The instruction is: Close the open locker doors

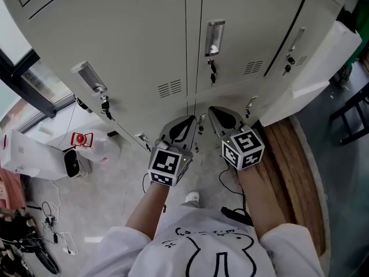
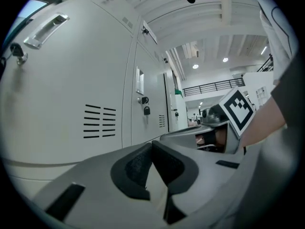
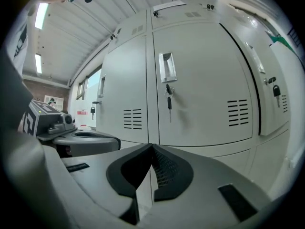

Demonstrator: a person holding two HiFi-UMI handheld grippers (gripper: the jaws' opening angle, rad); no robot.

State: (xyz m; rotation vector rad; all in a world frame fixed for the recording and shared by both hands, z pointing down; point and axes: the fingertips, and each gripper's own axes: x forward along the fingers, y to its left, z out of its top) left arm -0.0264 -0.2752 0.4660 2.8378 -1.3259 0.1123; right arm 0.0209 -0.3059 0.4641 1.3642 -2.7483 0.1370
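The left tongs and right tongs are clenched on nothing. The ajar locker door is seen at 2 o'clock. It is judged light, stiff, smooth-painted sheet metal, best pushed beside its handle, not gripped.

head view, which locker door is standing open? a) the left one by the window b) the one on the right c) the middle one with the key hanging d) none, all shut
b: the right door juts out of line with a dark gap along its edge, while the left door and the middle door sit flush.
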